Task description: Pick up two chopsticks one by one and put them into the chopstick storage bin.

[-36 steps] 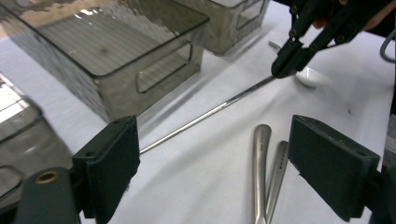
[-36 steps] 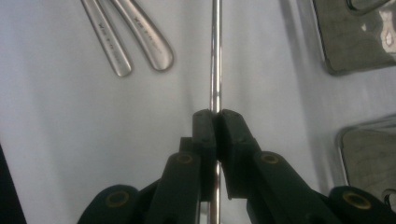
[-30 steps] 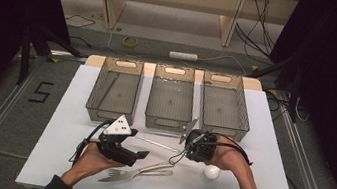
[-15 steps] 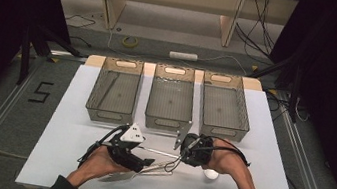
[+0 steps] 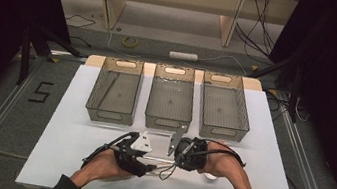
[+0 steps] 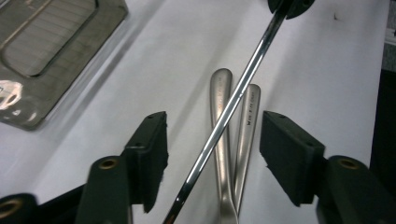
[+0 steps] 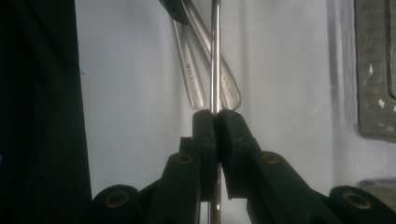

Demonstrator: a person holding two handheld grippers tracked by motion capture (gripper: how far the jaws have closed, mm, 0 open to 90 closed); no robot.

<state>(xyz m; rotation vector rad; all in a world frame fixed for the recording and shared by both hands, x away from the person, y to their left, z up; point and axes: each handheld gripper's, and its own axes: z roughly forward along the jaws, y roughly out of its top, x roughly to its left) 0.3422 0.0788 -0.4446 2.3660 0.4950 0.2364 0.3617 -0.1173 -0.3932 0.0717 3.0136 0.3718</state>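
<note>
My right gripper (image 7: 215, 121) is shut on a thin shiny utensil handle (image 7: 215, 51) and holds it above the white table (image 5: 74, 136). That same handle (image 6: 233, 100) runs slantwise between the jaws of my left gripper (image 6: 212, 135), which stand open on either side without touching it. Under it, two flat steel handles (image 6: 219, 93) lie side by side on the table. In the high view, the left gripper (image 5: 148, 162) and the right gripper (image 5: 174, 160) face each other near the table's front middle.
Three grey see-through bins stand in a row at the back: left (image 5: 114, 91), middle (image 5: 170, 100), right (image 5: 225, 108). A small white object (image 5: 209, 177) peeks out beneath the right hand. One bin's corner (image 6: 42, 51) lies left of the left gripper.
Both hands have drawn together toward the table's middle. The left gripper has moved right and forward, so its open jaws now straddle the handle that the right gripper holds.
</note>
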